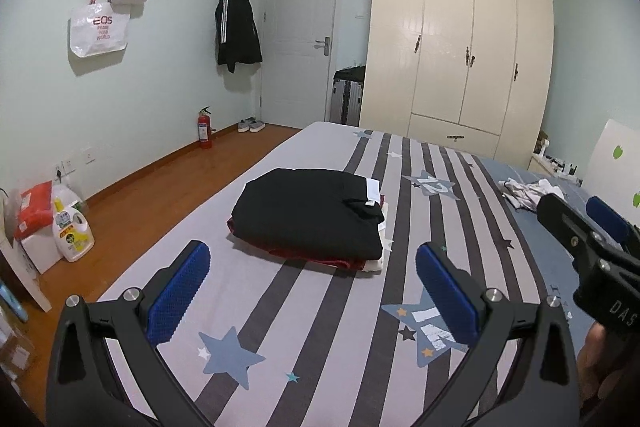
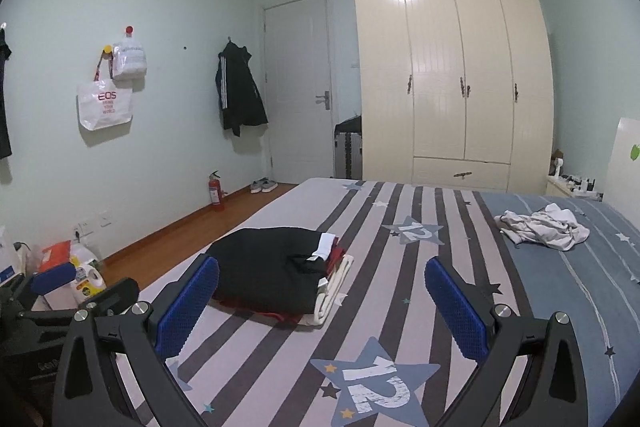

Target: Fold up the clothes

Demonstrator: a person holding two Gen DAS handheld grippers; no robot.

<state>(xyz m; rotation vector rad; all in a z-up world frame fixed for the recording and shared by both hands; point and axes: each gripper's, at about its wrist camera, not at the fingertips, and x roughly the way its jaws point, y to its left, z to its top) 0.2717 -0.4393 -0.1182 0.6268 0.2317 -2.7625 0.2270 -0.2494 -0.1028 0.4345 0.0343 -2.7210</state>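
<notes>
Left gripper (image 1: 313,291) fingers spread wide, empty; right gripper (image 2: 322,303) likewise, alongside, seemingly level.

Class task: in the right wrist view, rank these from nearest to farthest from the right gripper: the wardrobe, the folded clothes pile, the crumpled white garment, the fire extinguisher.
From the right gripper, nearest first:
1. Folded clothes pile: just ahead, on the striped bedcover.
2. Crumpled white garment: farther up the bed, to the right.
3. Fire extinguisher: on the floor by the left wall.
4. Wardrobe: against the far wall.

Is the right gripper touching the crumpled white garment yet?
Apart. In the right wrist view the open right gripper hangs over striped sheet, and bare bedding separates it from the crumpled white garment lying farther up the bed.
</notes>
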